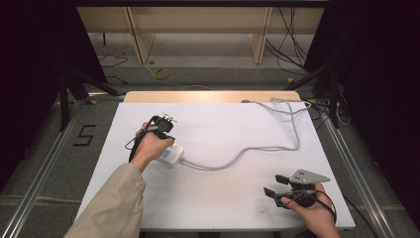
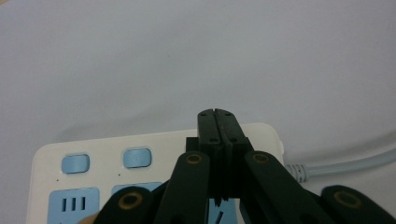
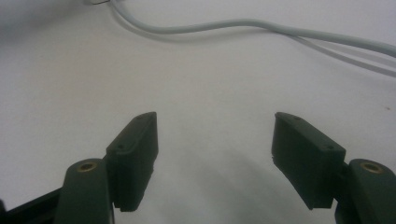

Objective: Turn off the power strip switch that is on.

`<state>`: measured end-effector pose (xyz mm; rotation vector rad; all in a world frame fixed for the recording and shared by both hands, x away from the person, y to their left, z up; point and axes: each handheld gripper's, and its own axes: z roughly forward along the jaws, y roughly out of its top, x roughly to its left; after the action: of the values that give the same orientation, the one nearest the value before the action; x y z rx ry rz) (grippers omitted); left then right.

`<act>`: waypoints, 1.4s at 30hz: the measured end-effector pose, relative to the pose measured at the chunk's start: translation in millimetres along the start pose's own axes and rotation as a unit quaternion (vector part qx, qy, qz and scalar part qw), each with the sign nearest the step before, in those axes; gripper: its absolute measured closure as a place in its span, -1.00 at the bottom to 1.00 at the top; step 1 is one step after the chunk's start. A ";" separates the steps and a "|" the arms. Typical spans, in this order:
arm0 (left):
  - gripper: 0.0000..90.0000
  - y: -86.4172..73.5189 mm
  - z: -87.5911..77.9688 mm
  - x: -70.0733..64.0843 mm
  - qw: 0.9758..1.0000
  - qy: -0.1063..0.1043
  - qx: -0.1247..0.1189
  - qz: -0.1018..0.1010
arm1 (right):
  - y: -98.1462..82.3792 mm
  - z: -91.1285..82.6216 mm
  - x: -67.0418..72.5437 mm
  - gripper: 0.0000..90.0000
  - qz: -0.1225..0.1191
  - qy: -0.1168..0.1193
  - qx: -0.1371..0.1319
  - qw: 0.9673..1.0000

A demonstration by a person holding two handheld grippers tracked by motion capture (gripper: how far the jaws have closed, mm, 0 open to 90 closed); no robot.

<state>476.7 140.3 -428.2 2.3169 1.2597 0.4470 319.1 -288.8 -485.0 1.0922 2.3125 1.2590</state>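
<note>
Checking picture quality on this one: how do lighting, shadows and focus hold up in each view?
High view: table evenly lit, surroundings dark, mild blur. Left gripper view: shut left gripper fairly sharp over the power strip; the bottom foreground is soft. Right gripper view: dim and grainy, open right gripper blurred, a faint shadow between its jaws, cable soft.

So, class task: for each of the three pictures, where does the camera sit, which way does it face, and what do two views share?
High view: above the person's side, facing forward and down on the white table; forearms show.
Left gripper view: rides the left hand-held gripper, shut jaws over the power strip.
Right gripper view: rides the right hand-held gripper, open jaws over bare table.
Shared: the grey cable also shows in the high view.
</note>
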 end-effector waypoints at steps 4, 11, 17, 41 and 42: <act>0.99 0.1 3.7 1.3 1.000 0.002 0.007 -0.003 | -0.1 0.0 -0.1 -0.28 0.000 0.000 0.000 1.000; 0.99 -0.3 9.1 3.0 1.000 0.006 0.018 -0.003 | -0.4 0.4 0.1 -0.28 -0.003 0.002 0.004 1.000; 0.99 -0.9 10.8 4.5 1.000 0.006 0.021 -0.006 | -0.4 0.6 0.1 -0.28 -0.003 0.003 0.004 1.000; 0.99 -1.1 15.7 -0.2 0.999 0.011 0.033 -0.002 | -0.5 0.8 0.6 -0.27 -0.006 0.001 0.006 1.000; 1.00 -0.8 15.7 -0.1 0.999 0.011 0.034 -0.004 | -0.5 0.7 0.6 -0.27 -0.006 0.001 0.006 1.000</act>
<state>483.7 136.8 -441.8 2.3695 1.3130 0.4346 318.9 -288.1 -485.8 1.0800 2.3268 1.2451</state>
